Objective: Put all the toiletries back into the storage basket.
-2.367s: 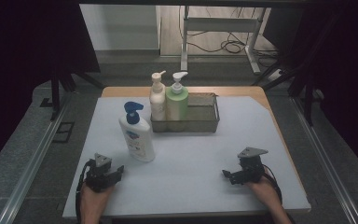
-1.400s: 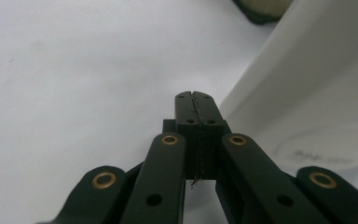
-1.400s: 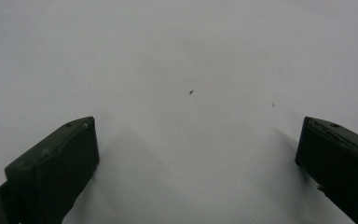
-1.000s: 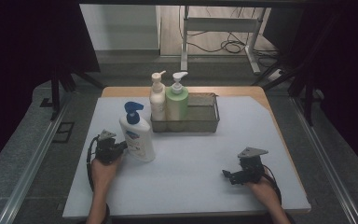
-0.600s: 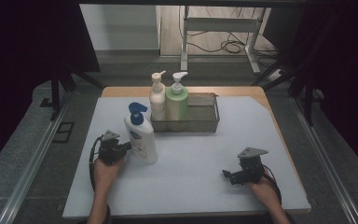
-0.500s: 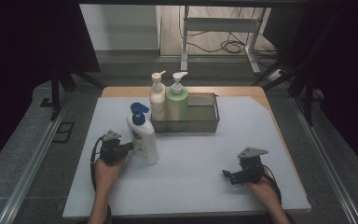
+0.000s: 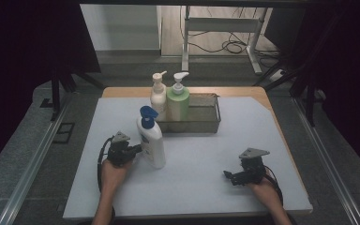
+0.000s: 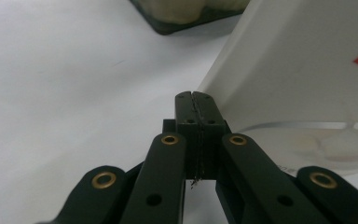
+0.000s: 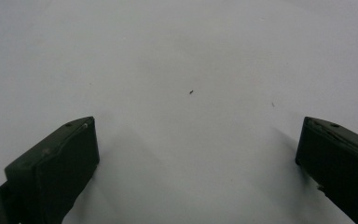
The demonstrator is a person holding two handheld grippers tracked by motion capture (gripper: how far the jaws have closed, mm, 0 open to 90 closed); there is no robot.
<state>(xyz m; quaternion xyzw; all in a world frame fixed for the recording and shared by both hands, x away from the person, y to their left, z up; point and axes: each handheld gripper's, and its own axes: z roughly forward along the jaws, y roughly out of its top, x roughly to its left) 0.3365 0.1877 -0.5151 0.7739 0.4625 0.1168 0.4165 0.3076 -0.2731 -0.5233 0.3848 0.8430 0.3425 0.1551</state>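
Two grippers are in our hands at the white table, and we place everything from the white pump bottle with the blue top, which stands upright on the table in front of the grey tray. Our left gripper is just beside that bottle on its left, tips at its lower body; in the left gripper view its jaws are pressed flat together with nothing between them, right against the bottle's white wall. Our right gripper rests well to the right of the bottle, nearer the table's front edge, jaws spread wide over bare surface. Behind the bottle, the tray holds a cream pump bottle and a green pump bottle, side by side at its left end.
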